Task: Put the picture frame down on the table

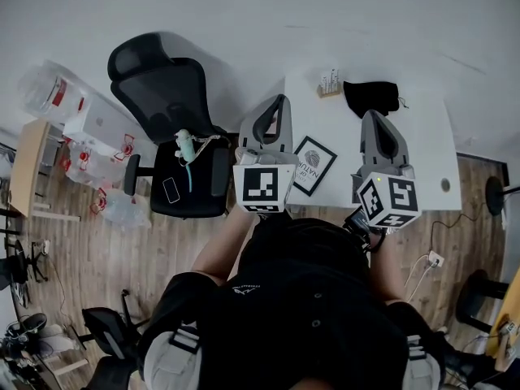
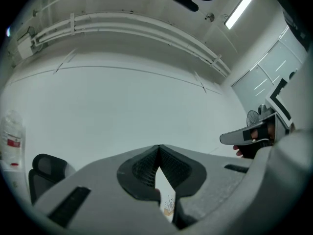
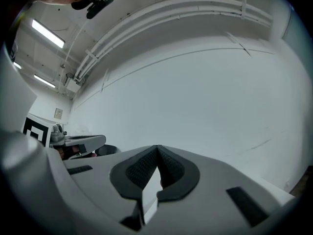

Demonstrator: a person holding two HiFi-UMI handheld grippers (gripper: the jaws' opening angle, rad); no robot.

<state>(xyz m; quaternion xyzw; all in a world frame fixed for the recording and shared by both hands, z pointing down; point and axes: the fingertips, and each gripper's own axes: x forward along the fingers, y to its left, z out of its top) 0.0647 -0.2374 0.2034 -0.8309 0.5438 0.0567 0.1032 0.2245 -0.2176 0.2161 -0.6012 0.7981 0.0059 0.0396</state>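
2 grippers: the left gripper [image 1: 282,98] and the right gripper [image 1: 369,114] are hovering side by side in front of the person, both pointing toward the white wall.
Left gripper [image 2: 159,150]: its jaws are pressing together tip to tip, clenched on nothing; only a thin slit is showing below the pads.
Right gripper [image 3: 156,150]: its jaws are likewise meeting at the tips, clamped with nothing between them.
Picture frame [image 1: 314,166]: it is lying flat on the white table [image 1: 431,136], turned at a slant near the table's front edge. In the head view it is sitting between the 2 grippers, and neither one is gripping it.
Table back edge: a black cloth [image 1: 371,97] is lying there, and a small wooden holder [image 1: 329,84] is standing just beside it, both behind the frame.
Chair: a black office chair [image 1: 162,96] is standing left of the table, with a phone [image 1: 171,189] lying on its seat.
Floor: a wooden floor [image 1: 203,238] is showing under the chair, with clear plastic bags [image 1: 89,165] lying further left.
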